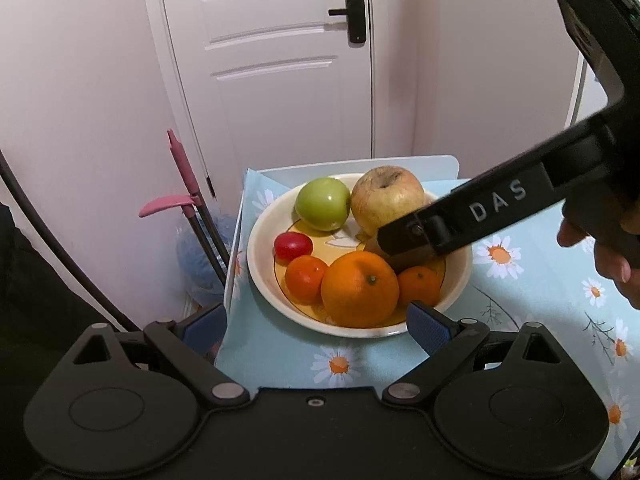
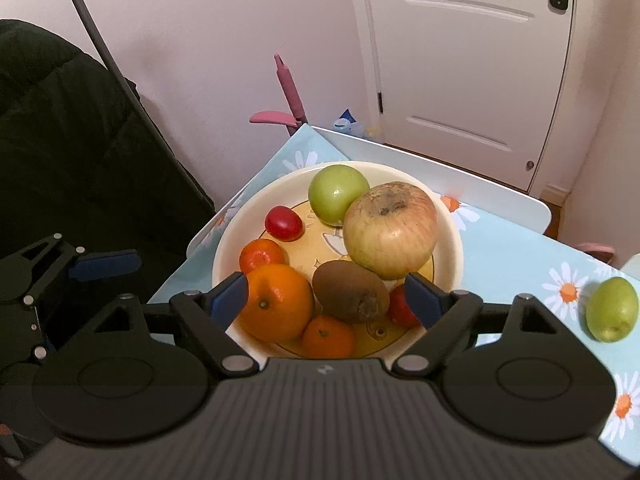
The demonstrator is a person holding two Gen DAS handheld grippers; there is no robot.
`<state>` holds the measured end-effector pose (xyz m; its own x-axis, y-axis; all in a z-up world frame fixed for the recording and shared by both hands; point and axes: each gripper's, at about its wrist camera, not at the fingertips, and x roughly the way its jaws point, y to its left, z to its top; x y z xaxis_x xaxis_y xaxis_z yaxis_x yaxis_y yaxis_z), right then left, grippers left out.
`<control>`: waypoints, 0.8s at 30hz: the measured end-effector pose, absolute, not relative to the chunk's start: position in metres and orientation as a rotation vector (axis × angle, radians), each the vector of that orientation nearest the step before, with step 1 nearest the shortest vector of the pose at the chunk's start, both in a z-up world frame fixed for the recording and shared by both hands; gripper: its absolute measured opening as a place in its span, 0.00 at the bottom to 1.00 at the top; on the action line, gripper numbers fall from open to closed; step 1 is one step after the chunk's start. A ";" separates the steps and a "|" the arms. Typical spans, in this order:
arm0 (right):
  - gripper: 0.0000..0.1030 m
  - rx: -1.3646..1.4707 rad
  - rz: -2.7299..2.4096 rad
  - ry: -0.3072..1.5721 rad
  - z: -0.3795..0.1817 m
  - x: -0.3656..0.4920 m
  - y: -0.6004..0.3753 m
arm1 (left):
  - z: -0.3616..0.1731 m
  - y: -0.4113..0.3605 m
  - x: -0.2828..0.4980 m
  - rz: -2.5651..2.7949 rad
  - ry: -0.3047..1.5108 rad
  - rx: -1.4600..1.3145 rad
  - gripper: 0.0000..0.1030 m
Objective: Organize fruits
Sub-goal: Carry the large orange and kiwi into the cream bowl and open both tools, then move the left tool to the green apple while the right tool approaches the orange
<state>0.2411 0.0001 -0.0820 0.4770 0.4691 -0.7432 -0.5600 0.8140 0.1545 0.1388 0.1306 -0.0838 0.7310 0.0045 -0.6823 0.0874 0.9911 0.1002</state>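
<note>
Kiwi (image 2: pixel 350 297) in bowl (image 2: pixel 448 216) (before apple (image 2: pixel 390 230)); loose fruit (image 2: pixel 611 309) right, on tablecloth (image 2: pixel 516 264).

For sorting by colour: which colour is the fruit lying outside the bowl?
Green; the right wrist view shows it best.

A bowl (image 1: pixel 460 280) of fruit sits near the table's far left corner; the right gripper (image 1: pixel 404 240) reaches in beside the yellow apple (image 1: pixel 386 196).
</note>
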 end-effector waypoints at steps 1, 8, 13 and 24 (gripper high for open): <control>0.97 -0.114 0.627 0.865 -0.079 0.239 -0.001 | -0.082 0.131 0.138 -0.046 0.747 0.128 0.96; 0.97 -0.088 0.579 0.830 -0.057 0.218 -0.014 | -0.064 0.128 0.128 -0.056 0.717 0.135 0.96; 0.97 -0.069 0.513 0.803 -0.042 0.200 -0.030 | -0.051 0.123 0.121 -0.072 0.697 0.162 0.96; 0.97 0.020 0.320 0.766 -0.021 0.168 -0.107 | -0.022 0.088 0.113 -0.159 0.620 0.228 0.96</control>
<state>0.1677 -0.1070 -0.0208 0.6752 0.2915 -0.6776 -0.2767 0.9516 0.1336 0.1130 0.0876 -0.0221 0.8026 -0.0793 -0.5912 0.2154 0.9628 0.1632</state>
